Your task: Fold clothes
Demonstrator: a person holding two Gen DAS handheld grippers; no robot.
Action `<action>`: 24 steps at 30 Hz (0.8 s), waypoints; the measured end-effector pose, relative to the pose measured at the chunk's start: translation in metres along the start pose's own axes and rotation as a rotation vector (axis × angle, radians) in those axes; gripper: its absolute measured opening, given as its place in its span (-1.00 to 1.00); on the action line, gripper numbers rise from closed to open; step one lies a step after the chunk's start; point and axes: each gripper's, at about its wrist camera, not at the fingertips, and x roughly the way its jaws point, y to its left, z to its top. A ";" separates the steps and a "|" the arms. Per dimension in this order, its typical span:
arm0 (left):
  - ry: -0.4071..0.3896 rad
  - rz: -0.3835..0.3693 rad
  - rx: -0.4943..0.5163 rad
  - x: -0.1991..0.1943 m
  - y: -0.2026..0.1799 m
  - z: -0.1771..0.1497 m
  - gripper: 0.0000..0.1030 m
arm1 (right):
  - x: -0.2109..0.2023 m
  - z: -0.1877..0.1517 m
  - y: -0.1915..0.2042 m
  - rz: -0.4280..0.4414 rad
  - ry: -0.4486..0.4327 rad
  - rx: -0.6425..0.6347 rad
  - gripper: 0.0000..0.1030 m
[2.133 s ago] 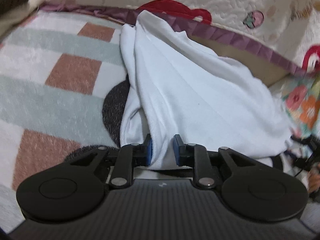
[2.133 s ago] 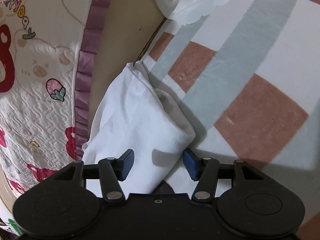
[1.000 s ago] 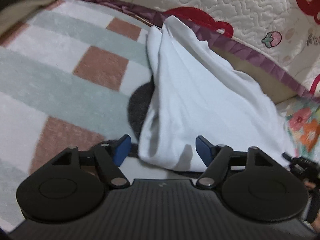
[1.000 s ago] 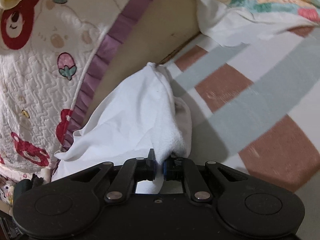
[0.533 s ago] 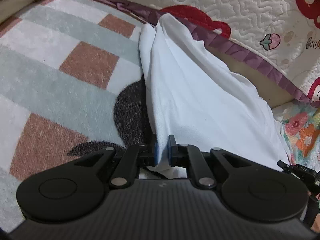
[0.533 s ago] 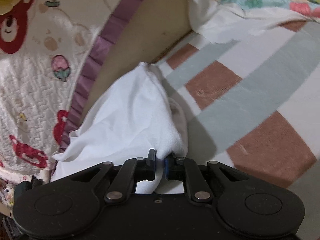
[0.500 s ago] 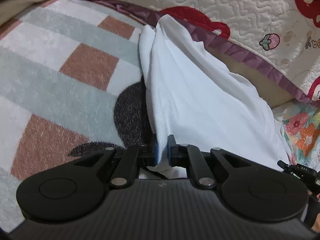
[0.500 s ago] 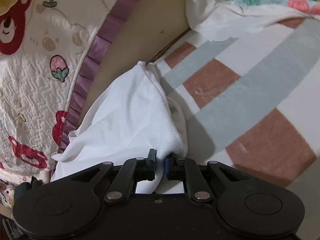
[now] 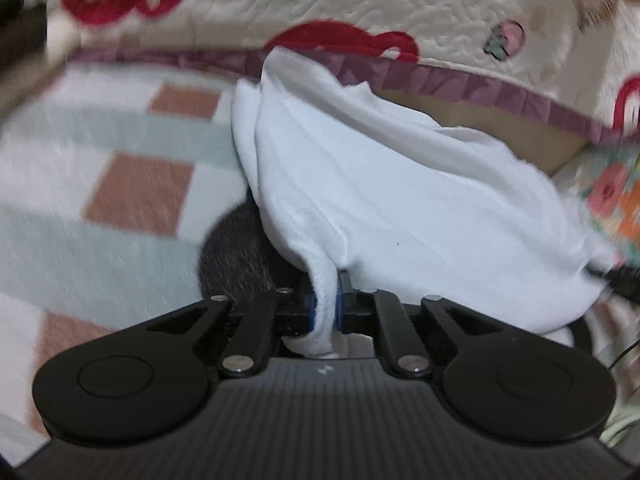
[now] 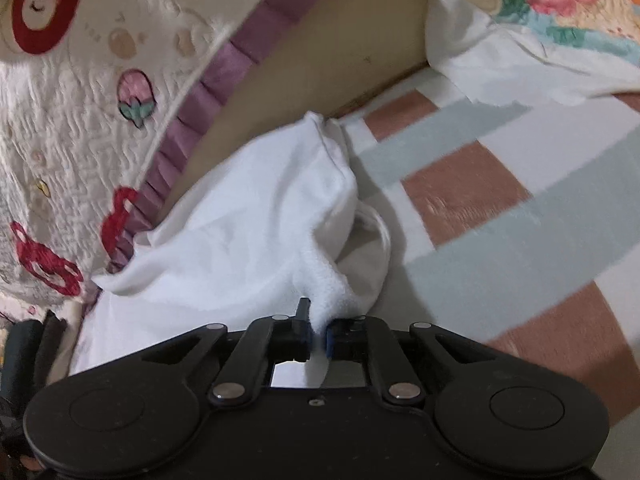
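Both the left tongs (image 9: 325, 307) and the right tongs (image 10: 317, 334) are clamped on bunched corners of the white garment (image 9: 400, 200), which is lifted over the checked rug (image 10: 500, 216). Soft, light cloth likely sags; edges grip best.

Both grippers are clamped down right now. The left black two-finger gripper with blue pads (image 9: 325, 307) has its jaws squeezed nearly together, with a thin fold of the white fleecy garment (image 9: 400, 200) pinched between the pads and poking out below them. The right black two-finger gripper with blue pads (image 10: 318, 334) is the same deal: jaws almost closed, a bunched edge of that cloth caught in the narrow gap. Both point forward and down.
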 end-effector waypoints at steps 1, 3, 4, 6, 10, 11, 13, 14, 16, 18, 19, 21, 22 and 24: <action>-0.025 0.011 0.032 -0.008 -0.005 0.003 -0.85 | -0.004 0.002 0.002 0.011 -0.015 -0.001 -0.85; -0.048 0.013 0.066 -0.025 -0.012 0.013 -0.88 | -0.017 0.008 0.008 0.020 -0.037 -0.018 -0.88; -0.056 0.011 0.079 -0.033 -0.016 0.018 -0.88 | -0.022 0.011 0.010 0.014 -0.040 -0.030 -0.88; -0.068 0.003 0.104 -0.047 -0.022 0.026 -0.88 | -0.032 0.016 0.016 0.006 -0.046 -0.058 -0.88; -0.045 -0.011 0.110 -0.055 -0.022 0.022 -0.88 | -0.044 0.021 0.020 0.031 -0.069 -0.077 -0.88; -0.025 -0.009 0.086 -0.055 -0.019 0.021 -0.88 | -0.045 0.022 0.020 0.037 -0.073 -0.071 -0.88; 0.022 -0.011 0.023 -0.059 -0.013 0.020 -0.88 | -0.051 0.022 0.020 0.052 -0.082 -0.056 -0.88; 0.037 -0.023 -0.005 -0.063 -0.009 0.020 -0.88 | -0.056 0.022 0.021 0.058 -0.085 -0.056 -0.88; 0.050 -0.058 -0.043 -0.075 -0.005 0.020 -0.88 | -0.068 0.020 0.024 0.066 -0.083 -0.068 -0.88; 0.045 -0.119 -0.063 -0.086 -0.002 0.015 -0.88 | -0.081 0.017 0.026 0.072 -0.068 -0.076 -0.88; 0.053 -0.137 -0.068 -0.091 0.000 0.012 -0.88 | -0.088 0.015 0.026 0.071 -0.060 -0.080 -0.88; 0.103 -0.154 -0.096 -0.100 0.004 0.004 -0.88 | -0.104 0.005 0.024 0.056 -0.056 -0.080 -0.88; 0.130 -0.162 -0.112 -0.105 0.007 0.000 -0.88 | -0.113 0.000 0.023 0.047 -0.056 -0.079 -0.88; 0.180 -0.176 -0.132 -0.116 0.010 -0.007 -0.88 | -0.120 -0.007 0.024 0.028 -0.040 -0.084 -0.88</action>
